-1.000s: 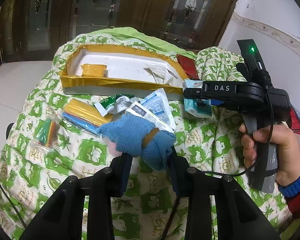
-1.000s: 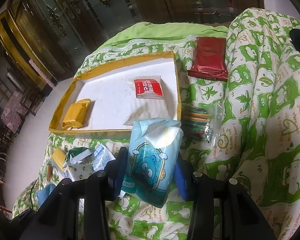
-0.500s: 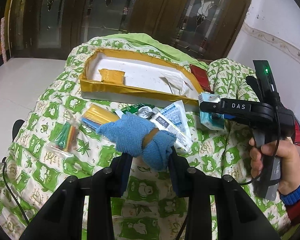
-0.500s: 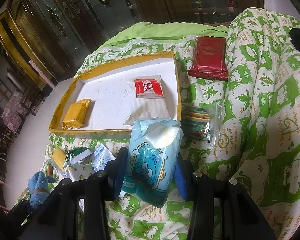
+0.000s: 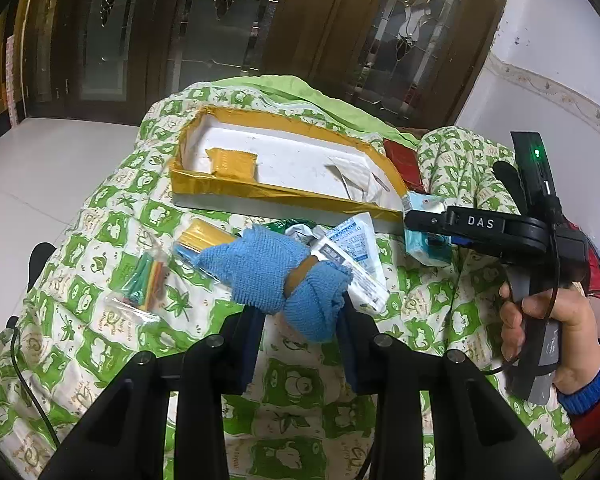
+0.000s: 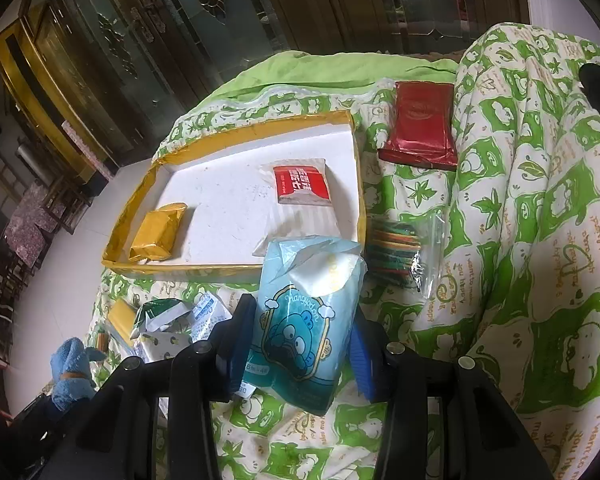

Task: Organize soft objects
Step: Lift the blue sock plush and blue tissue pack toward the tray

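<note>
Left gripper (image 5: 300, 312) clamps rolled blue towel (image 5: 276, 276), raised above quilt (image 5: 100, 340) for carry; right gripper (image 6: 300, 344) clamps blue tissue pack (image 6: 304, 320) just near of yellow-rimmed tray (image 6: 236, 268), likely destination for both; red packet (image 6: 418, 126) lies far right

We see a blue towel roll (image 5: 276, 276), banded in brown, lifted above the bed's near side. A pale-blue tissue pack (image 6: 308, 320) with a cartoon bear print tilts just before the yellow-rimmed tray (image 6: 236, 268).
</note>
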